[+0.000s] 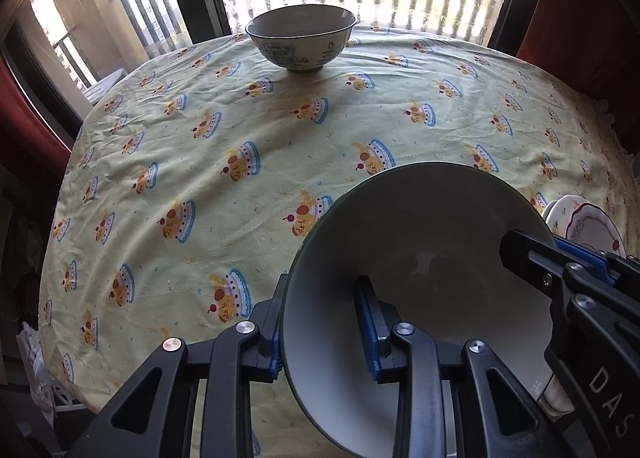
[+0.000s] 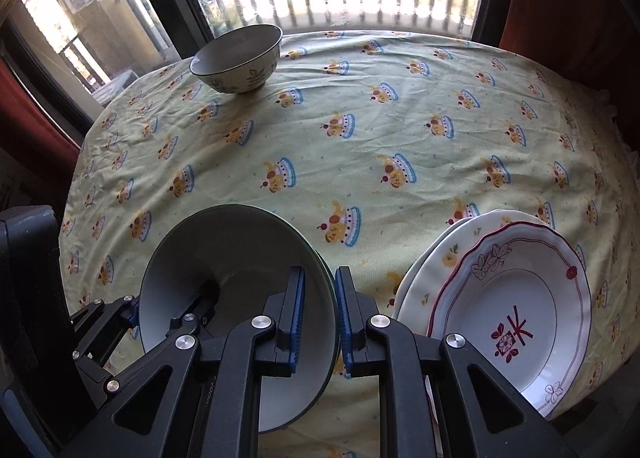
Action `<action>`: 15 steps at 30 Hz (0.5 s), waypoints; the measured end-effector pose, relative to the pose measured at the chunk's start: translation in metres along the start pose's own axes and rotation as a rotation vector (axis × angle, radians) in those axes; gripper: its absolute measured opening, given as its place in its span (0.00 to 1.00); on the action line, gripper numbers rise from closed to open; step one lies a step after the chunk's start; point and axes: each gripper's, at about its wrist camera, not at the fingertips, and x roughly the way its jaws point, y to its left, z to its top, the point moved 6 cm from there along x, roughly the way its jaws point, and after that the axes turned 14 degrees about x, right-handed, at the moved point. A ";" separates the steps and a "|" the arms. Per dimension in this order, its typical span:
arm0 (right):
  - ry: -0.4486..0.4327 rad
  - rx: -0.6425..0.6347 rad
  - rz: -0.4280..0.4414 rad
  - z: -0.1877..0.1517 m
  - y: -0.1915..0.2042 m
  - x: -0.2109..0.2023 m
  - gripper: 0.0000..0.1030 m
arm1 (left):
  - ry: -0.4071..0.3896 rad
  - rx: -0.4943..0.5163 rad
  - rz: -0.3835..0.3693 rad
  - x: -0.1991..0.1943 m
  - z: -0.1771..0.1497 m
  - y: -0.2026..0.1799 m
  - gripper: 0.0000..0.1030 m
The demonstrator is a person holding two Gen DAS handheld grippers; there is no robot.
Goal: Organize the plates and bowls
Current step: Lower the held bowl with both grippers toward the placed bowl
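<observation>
Both the left gripper [image 1: 320, 342] and right gripper [image 2: 319, 318] pinch the grey bowl's [image 1: 420, 258] rim above the worktop [image 2: 360, 130], plates [image 2: 516, 318] at three o'clock; uneven lowering could twist it loose.

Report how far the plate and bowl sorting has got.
Done: two patterned ceramic plates are stacked on the yellow printed tablecloth.
In hand: the left tool and right tool each clamp the rim of the large white bowl.
Left: setting it down, perhaps beside the small floral bowl by the window.
</observation>
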 end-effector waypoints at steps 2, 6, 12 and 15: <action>-0.003 -0.002 -0.004 0.001 -0.001 0.003 0.18 | -0.004 -0.005 0.004 0.000 0.001 0.000 0.29; -0.033 -0.041 -0.011 0.003 0.003 0.005 0.18 | -0.002 -0.024 0.012 0.001 0.001 0.002 0.29; -0.067 -0.106 -0.023 -0.002 0.006 0.008 0.21 | -0.003 -0.018 0.030 0.000 -0.003 0.000 0.33; -0.079 -0.139 0.009 -0.005 0.008 0.006 0.33 | 0.004 -0.044 0.012 -0.001 -0.009 -0.002 0.40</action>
